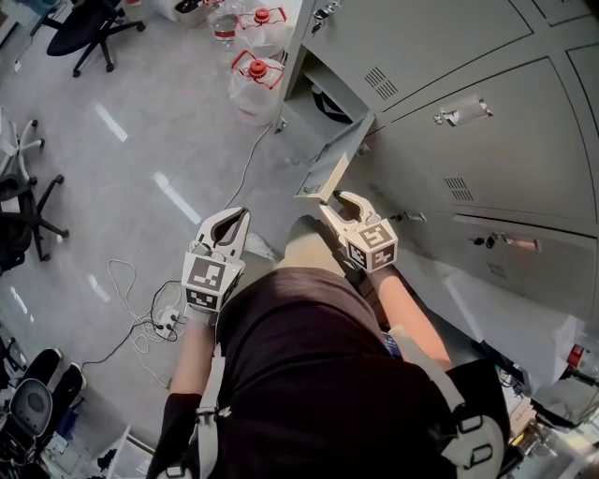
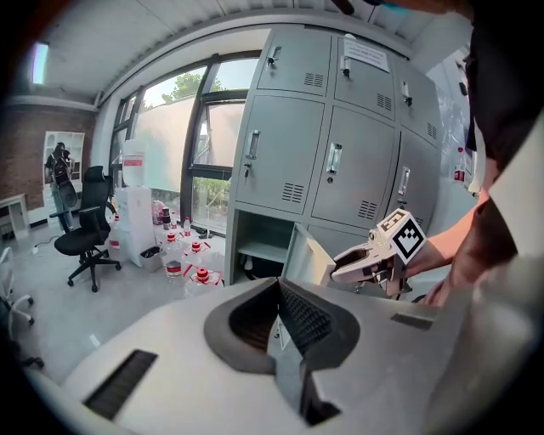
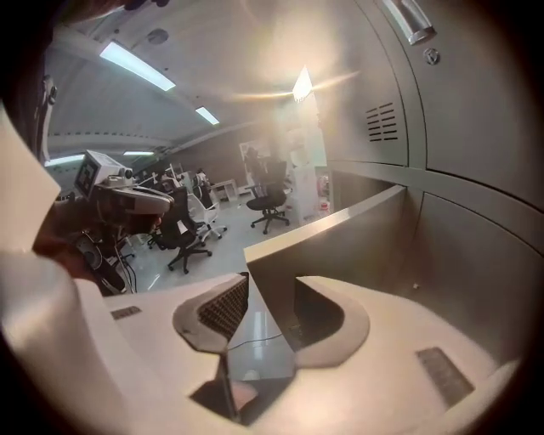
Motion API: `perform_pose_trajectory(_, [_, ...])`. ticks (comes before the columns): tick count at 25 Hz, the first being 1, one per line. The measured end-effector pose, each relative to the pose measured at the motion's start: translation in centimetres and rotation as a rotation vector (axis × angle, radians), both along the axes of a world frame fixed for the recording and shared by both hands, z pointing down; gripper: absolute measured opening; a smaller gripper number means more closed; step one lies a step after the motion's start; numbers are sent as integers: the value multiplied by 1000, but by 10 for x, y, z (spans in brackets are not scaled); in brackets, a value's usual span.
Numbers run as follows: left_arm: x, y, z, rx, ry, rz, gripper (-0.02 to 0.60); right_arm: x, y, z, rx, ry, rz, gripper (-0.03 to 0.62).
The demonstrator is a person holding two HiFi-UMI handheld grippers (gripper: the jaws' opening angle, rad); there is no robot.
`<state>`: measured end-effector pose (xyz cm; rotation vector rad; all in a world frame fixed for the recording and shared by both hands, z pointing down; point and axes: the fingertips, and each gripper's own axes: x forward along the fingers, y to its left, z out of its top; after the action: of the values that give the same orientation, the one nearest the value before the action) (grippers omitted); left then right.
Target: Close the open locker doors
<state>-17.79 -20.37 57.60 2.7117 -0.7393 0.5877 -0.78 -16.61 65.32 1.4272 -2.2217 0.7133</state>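
The grey lockers (image 1: 487, 140) fill the upper right of the head view. One low door (image 1: 332, 164) stands swung out from its open compartment (image 1: 314, 108). My right gripper (image 1: 335, 198) is at that door's free edge. In the right gripper view the door's edge (image 3: 323, 229) runs between the open jaws (image 3: 270, 293), with a gap beside the left pad (image 3: 223, 307). My left gripper (image 1: 232, 217) hangs over the floor to the left of the door, open and empty. The left gripper view shows its jaws (image 2: 276, 293), the door (image 2: 308, 259) and the right gripper (image 2: 344, 259).
Water jugs with red caps (image 1: 255, 79) stand on the floor left of the open compartment. Office chairs (image 1: 89, 28) are at the far left. Cables and a power strip (image 1: 140, 313) lie on the floor beside my left leg.
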Motion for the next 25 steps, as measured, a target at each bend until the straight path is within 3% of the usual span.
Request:
perform_pose_trajectory(10, [-37,-8,3,5,3,-8,9,-23,-22,1,13,30,23,170])
perform_pose_trajectory(25, [-70,-24,5,0,-15,-166,9,-44,-81,4,36,25,-67,170])
